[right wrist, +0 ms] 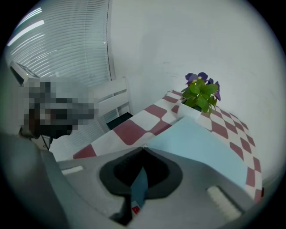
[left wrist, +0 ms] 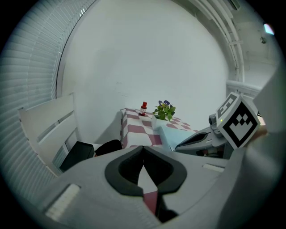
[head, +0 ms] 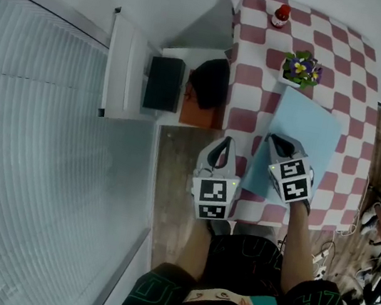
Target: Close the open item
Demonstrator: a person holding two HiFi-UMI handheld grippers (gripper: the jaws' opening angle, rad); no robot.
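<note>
A light blue folder [head: 303, 142] lies flat on the red-and-white checked table [head: 345, 51]; it also shows in the right gripper view [right wrist: 210, 152] and the left gripper view [left wrist: 179, 133]. My right gripper [head: 272, 138] hangs over the folder's near left part, jaws shut tip to tip [right wrist: 143, 148] right at the folder's left edge. I cannot tell whether the tips touch it. My left gripper [head: 227, 142] is off the table's left side, above the floor, shut with nothing in it [left wrist: 143, 147].
A potted plant with purple flowers [head: 301, 69] stands just beyond the folder, and a small red bottle [head: 281, 15] at the table's far end. Left of the table is a white chair [head: 127, 65] with a black bag [head: 164, 84] and dark and orange things [head: 205, 96].
</note>
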